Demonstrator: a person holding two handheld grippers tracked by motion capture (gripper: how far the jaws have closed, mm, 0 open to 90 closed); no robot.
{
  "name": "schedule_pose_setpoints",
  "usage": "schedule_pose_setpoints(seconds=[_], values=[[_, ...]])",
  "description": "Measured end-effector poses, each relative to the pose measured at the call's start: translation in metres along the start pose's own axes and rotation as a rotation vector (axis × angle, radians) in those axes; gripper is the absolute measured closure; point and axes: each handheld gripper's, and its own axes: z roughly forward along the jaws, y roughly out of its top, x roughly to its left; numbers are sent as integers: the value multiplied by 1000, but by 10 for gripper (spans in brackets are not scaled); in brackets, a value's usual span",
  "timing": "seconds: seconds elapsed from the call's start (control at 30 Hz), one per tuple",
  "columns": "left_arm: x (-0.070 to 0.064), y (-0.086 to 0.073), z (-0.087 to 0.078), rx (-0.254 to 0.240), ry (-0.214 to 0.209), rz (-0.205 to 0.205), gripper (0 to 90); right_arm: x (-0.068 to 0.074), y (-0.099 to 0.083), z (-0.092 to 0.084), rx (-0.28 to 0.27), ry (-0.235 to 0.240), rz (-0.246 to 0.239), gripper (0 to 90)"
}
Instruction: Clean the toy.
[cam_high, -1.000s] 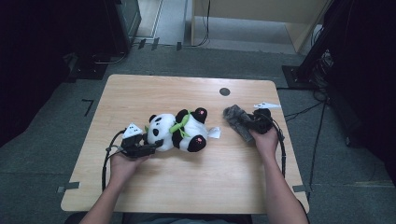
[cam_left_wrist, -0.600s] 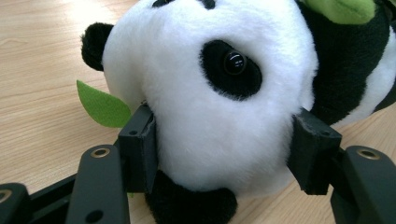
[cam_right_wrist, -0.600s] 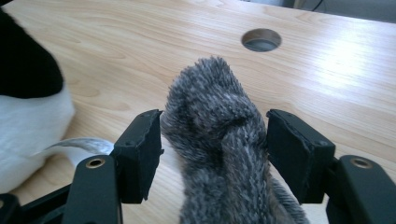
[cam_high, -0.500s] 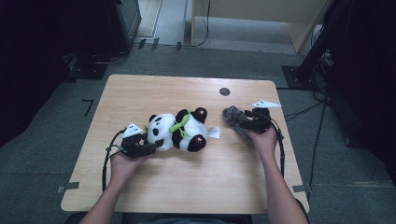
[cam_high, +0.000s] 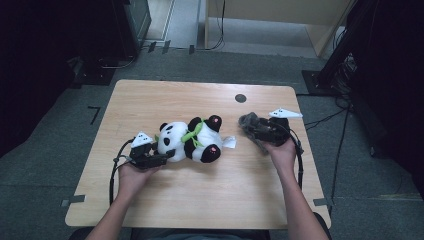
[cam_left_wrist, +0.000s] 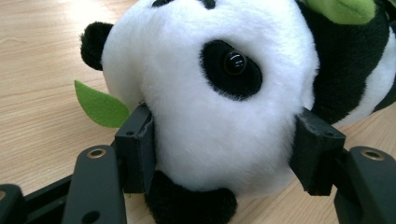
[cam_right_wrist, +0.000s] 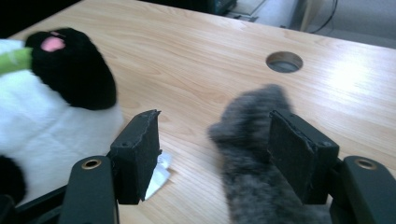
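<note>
Left hand-held gripper (cam_left_wrist: 224, 154) pinched the panda plush's (cam_high: 192, 140) head, pinning it mid-tabletop (cam_high: 200, 200), while the right hand-held gripper (cam_right_wrist: 212, 154), jaws just opened wide, hung loose beside the grey furry piece (cam_high: 250, 125) at the panda's 3 o'clock.

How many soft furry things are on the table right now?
2. The panda plush lies mid-table, its head between the left claw pads. The grey furry piece lies to its right, by the right claw. Others may be hidden.

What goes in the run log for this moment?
left gripper: shut on panda head | right gripper: just opened, grey furry piece between jaws
</note>
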Motion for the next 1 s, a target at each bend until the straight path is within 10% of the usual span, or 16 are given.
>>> schedule_pose_setpoints(seconds=[1.0], values=[[2,-1,1,-7,-12,10,216,90,6,-4,34,192,-113,305]])
